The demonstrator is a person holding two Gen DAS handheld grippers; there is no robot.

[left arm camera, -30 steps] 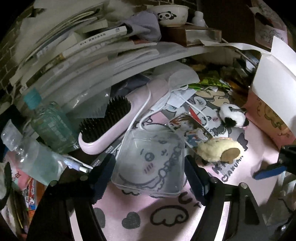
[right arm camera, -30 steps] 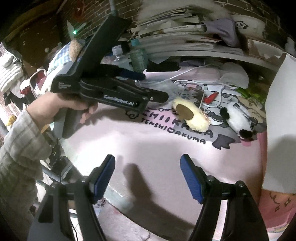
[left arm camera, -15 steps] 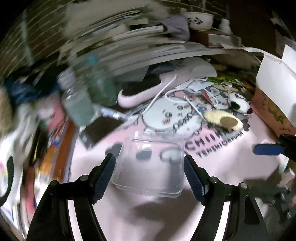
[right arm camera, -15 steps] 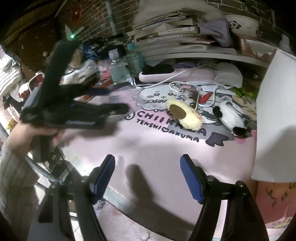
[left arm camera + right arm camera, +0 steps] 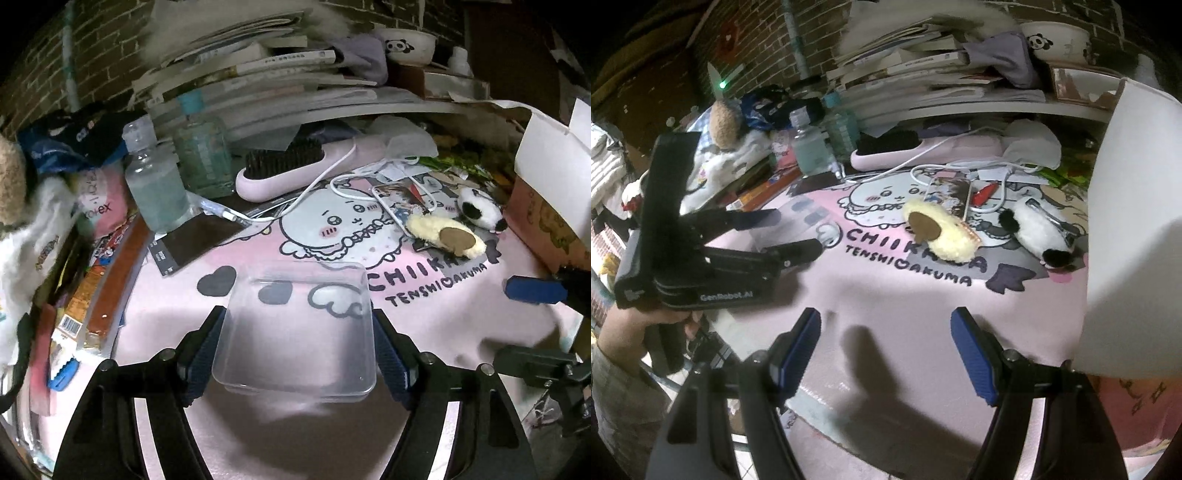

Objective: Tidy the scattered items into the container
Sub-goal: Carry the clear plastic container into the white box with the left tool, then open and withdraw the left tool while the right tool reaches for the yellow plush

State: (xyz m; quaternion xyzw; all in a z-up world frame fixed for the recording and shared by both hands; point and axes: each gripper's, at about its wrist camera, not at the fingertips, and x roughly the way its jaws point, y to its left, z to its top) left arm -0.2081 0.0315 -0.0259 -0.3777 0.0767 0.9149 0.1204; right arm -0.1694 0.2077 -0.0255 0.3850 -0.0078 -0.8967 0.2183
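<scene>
My left gripper is shut on a clear square plastic container, with a pad pressed to each side wall, low over the pink printed mat. In the right wrist view a hand holds that gripper at the left. A yellow plush clip and a black-and-white panda plush clip lie on the mat, apart from the container. A photo card and a small red item lie behind them. My right gripper stands open above bare mat with nothing between its fingers.
A pink hairbrush, a white cable and two bottles crowd the mat's far side under stacked books. A pink box with a white flap stands at the right. Packets and papers pile up on the left.
My left gripper carried the clear container back from the brush and plush clips toward the near part of the mat and rolled level. The right gripper stayed still.
</scene>
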